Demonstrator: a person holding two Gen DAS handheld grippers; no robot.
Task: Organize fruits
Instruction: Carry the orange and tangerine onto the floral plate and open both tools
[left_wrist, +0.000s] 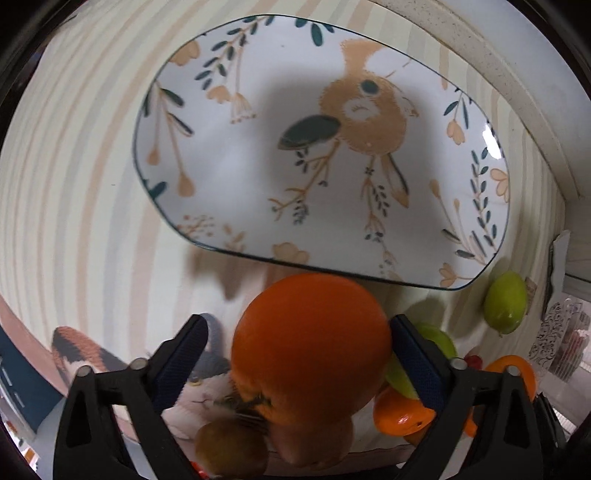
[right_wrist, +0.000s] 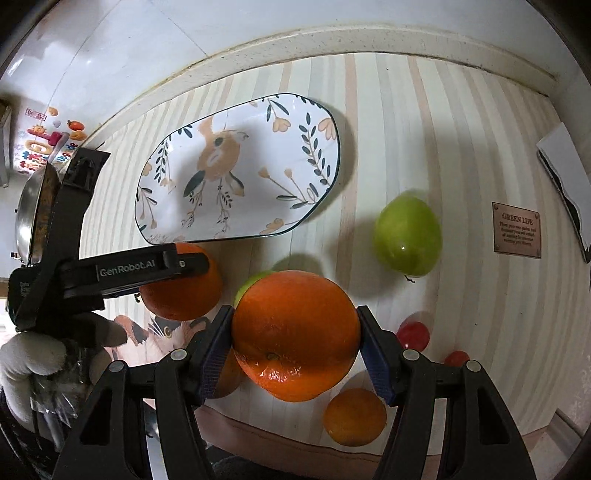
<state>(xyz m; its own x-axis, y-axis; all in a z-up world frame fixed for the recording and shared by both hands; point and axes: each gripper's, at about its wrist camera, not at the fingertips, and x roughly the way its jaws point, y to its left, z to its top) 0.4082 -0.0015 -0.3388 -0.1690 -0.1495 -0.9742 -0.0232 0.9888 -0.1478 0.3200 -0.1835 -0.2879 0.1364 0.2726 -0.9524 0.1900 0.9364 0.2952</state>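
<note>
The plate (left_wrist: 207, 177) ahead of both sets of jaws holds no fruit yet, so the sorting seems barely begun. The left gripper (left_wrist: 295, 354) has its jaws spread around an orange (left_wrist: 314, 347); only the right pad looks to touch it. The right gripper (right_wrist: 295, 332) pinches a second orange (right_wrist: 295, 332) squarely between its pads. Beyond its right jaw lies a green fruit (right_wrist: 408, 236), with small red fruits (right_wrist: 413, 334) beside it.
</note>
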